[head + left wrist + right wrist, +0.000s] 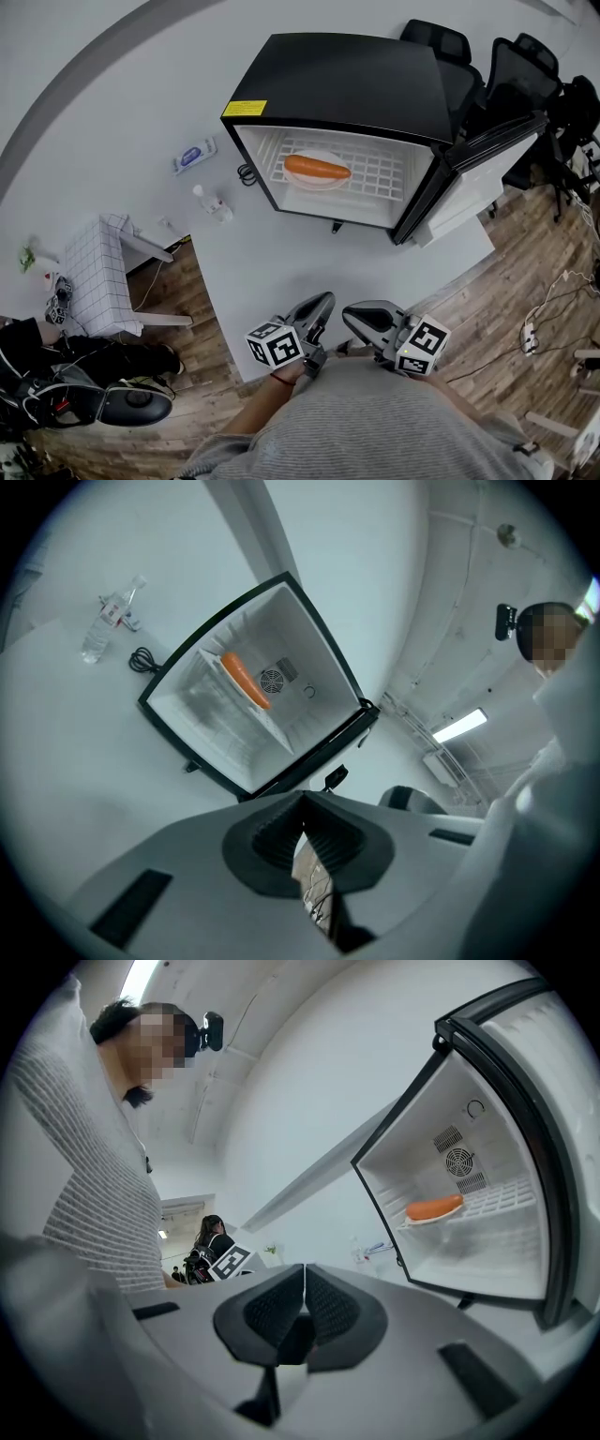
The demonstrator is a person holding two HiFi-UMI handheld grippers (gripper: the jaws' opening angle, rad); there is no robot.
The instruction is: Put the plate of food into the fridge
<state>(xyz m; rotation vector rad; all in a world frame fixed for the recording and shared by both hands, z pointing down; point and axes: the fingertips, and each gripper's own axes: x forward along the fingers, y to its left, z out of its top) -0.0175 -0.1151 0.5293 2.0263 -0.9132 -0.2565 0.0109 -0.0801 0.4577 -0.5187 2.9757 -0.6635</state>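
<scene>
Table (281,272): a white top is seen, with the fridge set on its far part and both grippers held over its near edge, close to the person's body.
Fridge (337,80): a small black box with a white inside is shown facing the person, well apart from both grippers.
Door (478,173): it is swung wide open to the right. Closing it is judged to be the only step that may be left, though the task sentence does not ask for it.
Shelf (375,169): a white wire rack is seen across the inside, and the plate is carried on its left part.
Left gripper (302,817): the fingers are pressed together with nothing between them. It is held near the body, to the left of the other gripper.
Right gripper (305,1288): the fingers are likewise closed on each other and nothing is gripped. It is held just beside the left one.
Plate (314,185): it is set flat on the shelf inside the fridge and is touched by neither gripper, so the placing is judged to be done.
Food (317,168): one long orange piece is laid across the plate. Whether it is a sausage or a carrot cannot be told.
Bottle (214,204): a small clear one is laid on the table to the left of the fridge and is taken to play no part in the task.
</scene>
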